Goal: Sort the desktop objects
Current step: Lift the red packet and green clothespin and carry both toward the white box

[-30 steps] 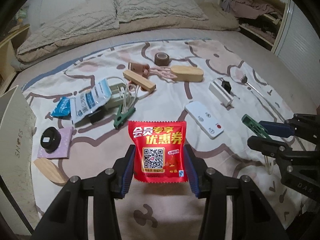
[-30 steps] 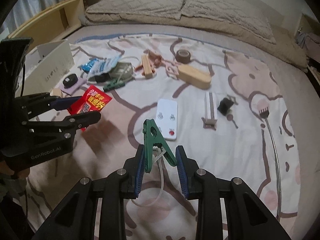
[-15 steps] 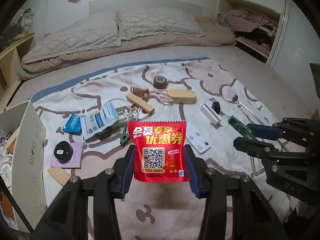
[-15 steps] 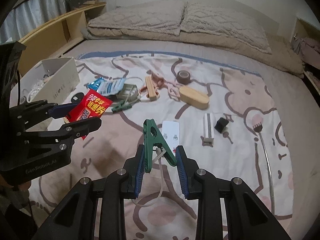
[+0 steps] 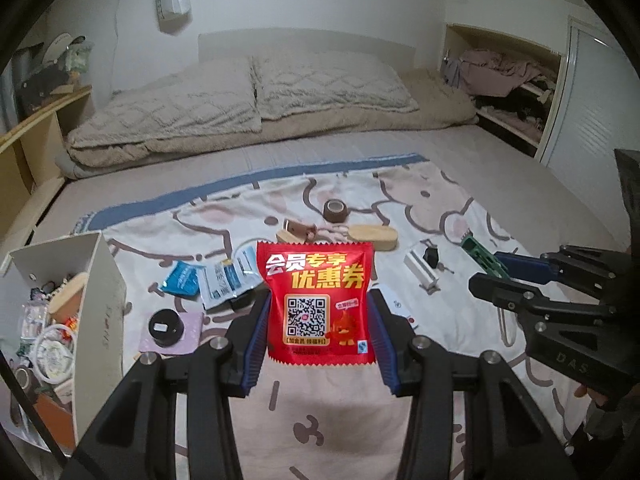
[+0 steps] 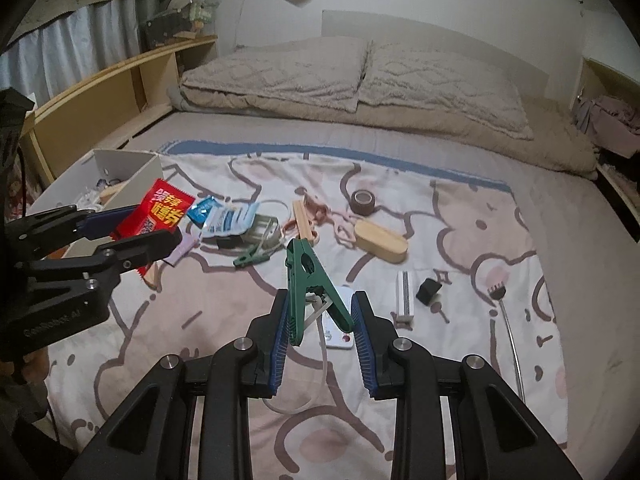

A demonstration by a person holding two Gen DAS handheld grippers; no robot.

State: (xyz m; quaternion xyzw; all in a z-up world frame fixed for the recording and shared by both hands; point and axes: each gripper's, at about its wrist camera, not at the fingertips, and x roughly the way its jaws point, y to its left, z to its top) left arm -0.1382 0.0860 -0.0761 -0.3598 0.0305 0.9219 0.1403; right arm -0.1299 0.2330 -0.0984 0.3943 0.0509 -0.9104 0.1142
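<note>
Desktop clutter is what I am sorting, and most of it is not yet put away. My left gripper (image 5: 316, 344) is clenched on a red foil sachet printed with yellow characters and a square code (image 5: 318, 302), held upright in the air above the patterned bedspread (image 5: 320, 420). My right gripper (image 6: 320, 332) is clamped on a dark green plastic spring clip (image 6: 310, 284), also off the cloth. The open white cardboard box (image 5: 102, 300) at my left already holds a jumble of small items, so I judge some sorting done.

Left on the spread: a brown tape roll (image 6: 363, 202), a rounded pale wooden case (image 6: 380, 242), a white remote (image 6: 340, 336), a white ridged bar (image 6: 404, 298) with a small black cube (image 6: 429, 291) just beside it, a long metal back scratcher (image 6: 506, 320), a second green clip (image 6: 251, 258), blue and white packets (image 6: 226, 218), a black round lid on a lilac pad (image 5: 166, 326).

Against a second ago, both hands have risen: the objects look smaller and farther below, the headboard and wall now fill the top of both views, and the box, then barely an edge, shows its contents. Both grips are unchanged.
</note>
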